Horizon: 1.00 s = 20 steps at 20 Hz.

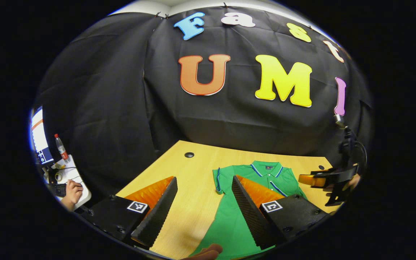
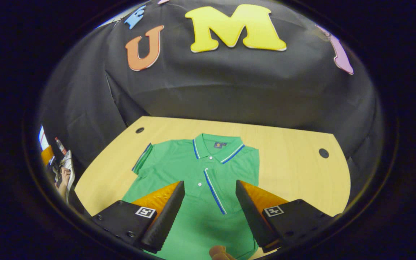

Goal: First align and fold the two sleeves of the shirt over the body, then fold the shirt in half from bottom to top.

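1 green polo shirt [image 2: 193, 169] flat on table [image 2: 294, 173] | left gripper [image 1: 202, 209] wide | right gripper [image 2: 209, 213] wide

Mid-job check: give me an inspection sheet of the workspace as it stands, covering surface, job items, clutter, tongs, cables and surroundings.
Surface: wooden table with round grommet holes, against the black cloth wall.
Job's things: green polo shirt lies flat, collar toward the wall. One sleeve spreads out to the side; the opposite edge looks straight, sleeve possibly folded in. Bottom not yet folded up.
Clutter: nothing seen on the table.
Tongs: left tongs open above the shirt's edge; right tongs open above the shirt's middle, holding nothing.
Cables: a dark cable loops by the right tongs in the left gripper view.
Surroundings: side desk with a bottle and a person's hand.
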Available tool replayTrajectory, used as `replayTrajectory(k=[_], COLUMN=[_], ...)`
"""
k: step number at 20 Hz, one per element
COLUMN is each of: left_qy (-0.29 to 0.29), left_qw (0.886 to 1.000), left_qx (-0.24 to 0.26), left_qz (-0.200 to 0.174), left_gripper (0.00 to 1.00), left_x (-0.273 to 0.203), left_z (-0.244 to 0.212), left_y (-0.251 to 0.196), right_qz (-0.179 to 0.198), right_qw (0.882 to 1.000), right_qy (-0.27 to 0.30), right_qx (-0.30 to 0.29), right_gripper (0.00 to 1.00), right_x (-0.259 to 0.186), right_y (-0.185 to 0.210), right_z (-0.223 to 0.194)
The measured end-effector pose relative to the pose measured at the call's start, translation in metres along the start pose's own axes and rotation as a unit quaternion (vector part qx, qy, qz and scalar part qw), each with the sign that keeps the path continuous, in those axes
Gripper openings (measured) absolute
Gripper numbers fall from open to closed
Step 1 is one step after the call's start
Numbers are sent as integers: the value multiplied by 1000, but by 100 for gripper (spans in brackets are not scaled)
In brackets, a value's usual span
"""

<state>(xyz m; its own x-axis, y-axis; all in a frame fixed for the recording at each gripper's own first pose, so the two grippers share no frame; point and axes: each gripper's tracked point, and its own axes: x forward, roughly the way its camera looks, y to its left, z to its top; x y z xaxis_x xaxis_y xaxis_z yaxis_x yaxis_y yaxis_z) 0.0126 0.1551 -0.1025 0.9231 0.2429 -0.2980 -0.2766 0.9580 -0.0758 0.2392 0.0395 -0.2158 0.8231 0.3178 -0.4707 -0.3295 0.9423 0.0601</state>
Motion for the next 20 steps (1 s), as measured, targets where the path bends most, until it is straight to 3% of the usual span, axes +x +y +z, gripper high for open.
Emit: replayTrajectory(k=[4, 6, 7, 9, 11, 15, 20], left_qy=[35, 54, 54, 57, 76, 90, 126], left_qw=[999, 997, 997, 997, 996, 993, 989], left_qx=[-7, -12, -12, -5, -3, -15, -11], left_qz=[-26, -46, -57, -57, -56, -79, -72], left_gripper=[99, 99, 99, 99, 99, 99, 98], left_x=[70, 108, 123, 158, 183, 221, 250], left_z=[-19, -32, -36, -47, -62, -79, -106], left_y=[-8, -19, -24, -23, -24, -39, -45], right_qz=[-19, -42, -52, -71, -85, -118, -157], right_qw=[999, 997, 996, 994, 992, 989, 985], right_qy=[-44, -62, -67, -78, -85, -81, -57], right_qx=[8, 8, 11, 29, 45, 48, 48], right_gripper=[93, 89, 93, 96, 93, 93, 90], right_x=[-72, -107, -119, -146, -167, -183, -188], right_y=[-3, -9, -11, -10, -8, -5, -5], right_z=[25, 31, 32, 35, 36, 18, -9])
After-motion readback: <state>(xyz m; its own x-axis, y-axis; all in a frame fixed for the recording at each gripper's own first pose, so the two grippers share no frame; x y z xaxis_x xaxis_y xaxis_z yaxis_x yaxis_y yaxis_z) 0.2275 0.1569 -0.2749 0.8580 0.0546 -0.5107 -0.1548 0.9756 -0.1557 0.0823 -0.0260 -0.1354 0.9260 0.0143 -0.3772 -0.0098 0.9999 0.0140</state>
